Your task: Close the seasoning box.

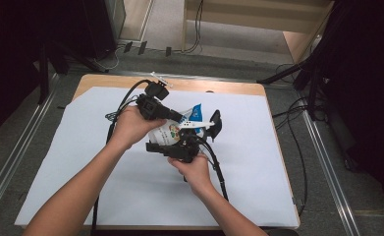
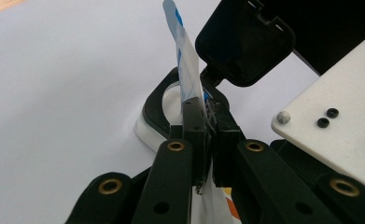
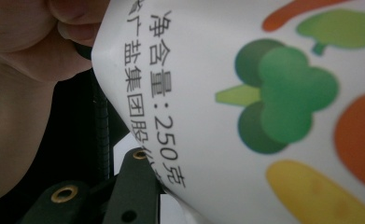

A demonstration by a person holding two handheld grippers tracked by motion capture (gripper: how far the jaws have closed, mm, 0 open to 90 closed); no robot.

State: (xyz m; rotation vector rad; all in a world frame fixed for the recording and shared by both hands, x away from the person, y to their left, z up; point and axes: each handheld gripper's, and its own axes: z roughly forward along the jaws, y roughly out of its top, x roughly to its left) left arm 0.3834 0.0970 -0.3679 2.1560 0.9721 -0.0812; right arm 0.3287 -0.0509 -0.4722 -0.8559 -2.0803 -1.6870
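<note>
A white packet (image 1: 164,132) printed with coloured vegetables and a blue top hangs above the table between both grippers. My left gripper (image 1: 181,117) is shut on the packet's blue-and-white top edge (image 2: 186,70), with the pads pinched flat on it (image 2: 208,122). My right gripper (image 1: 174,143) comes from below and is shut on the packet's lower body. The printed face (image 3: 264,116) sits right against its camera and hides one jaw. Under the packet stands a small white container with a black rim (image 2: 157,111), and its black flip lid (image 2: 244,42) stands up open (image 1: 215,122).
A white sheet (image 1: 258,162) covers the wooden table (image 1: 214,87). Black cables (image 1: 219,172) trail from both grippers over the sheet. Dark stands and more cables crowd the floor at the left and right (image 1: 307,83). A person's hand (image 3: 26,70) is close to the packet.
</note>
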